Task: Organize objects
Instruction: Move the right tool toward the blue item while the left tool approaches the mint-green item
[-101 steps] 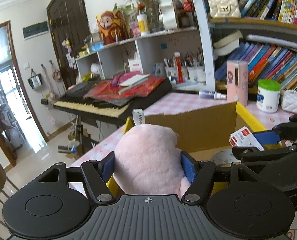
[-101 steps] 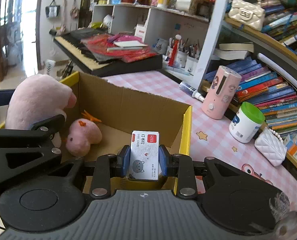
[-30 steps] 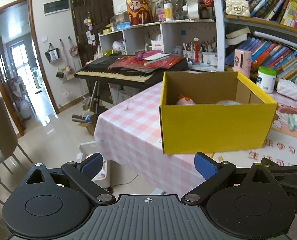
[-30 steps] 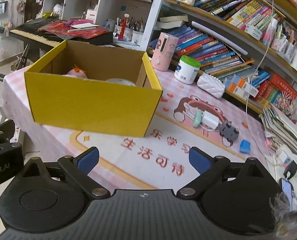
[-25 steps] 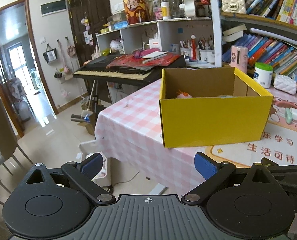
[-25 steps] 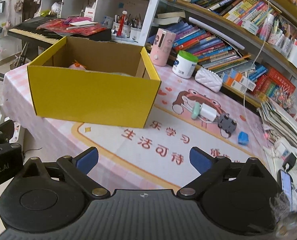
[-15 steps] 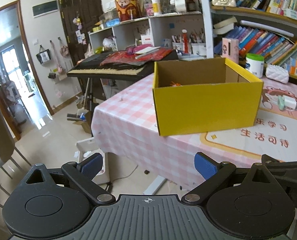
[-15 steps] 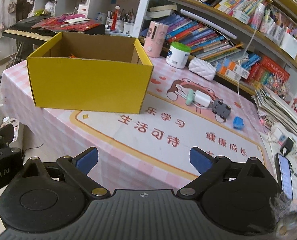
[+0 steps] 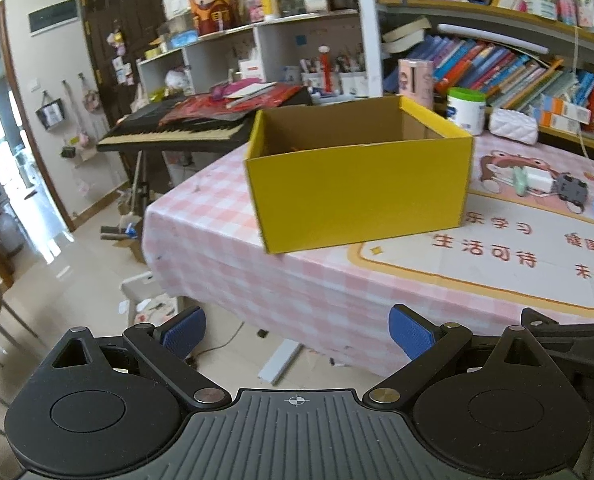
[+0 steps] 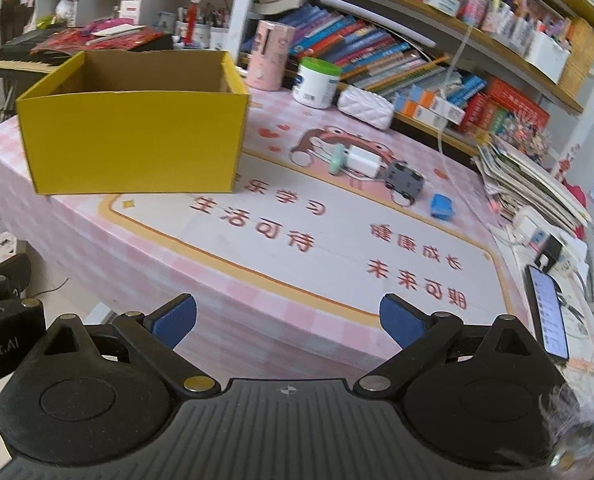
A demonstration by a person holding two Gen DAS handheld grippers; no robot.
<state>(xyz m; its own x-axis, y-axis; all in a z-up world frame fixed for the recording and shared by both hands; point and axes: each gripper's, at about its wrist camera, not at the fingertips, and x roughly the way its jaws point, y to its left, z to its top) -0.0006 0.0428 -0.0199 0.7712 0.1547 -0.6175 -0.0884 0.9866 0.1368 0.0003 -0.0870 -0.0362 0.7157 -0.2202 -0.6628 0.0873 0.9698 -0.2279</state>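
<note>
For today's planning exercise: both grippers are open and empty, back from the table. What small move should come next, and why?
Probably bring the right gripper forward toward the grey toy car: it lies loose on the mat with other small items, outside the yellow box.

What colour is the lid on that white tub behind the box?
Green. The tub's lid shows best in the right wrist view.

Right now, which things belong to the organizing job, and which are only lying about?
For the job:
yellow box
left tongs, open
right tongs, open

Lying about:
blue block
white charger
phone
white jar
</note>
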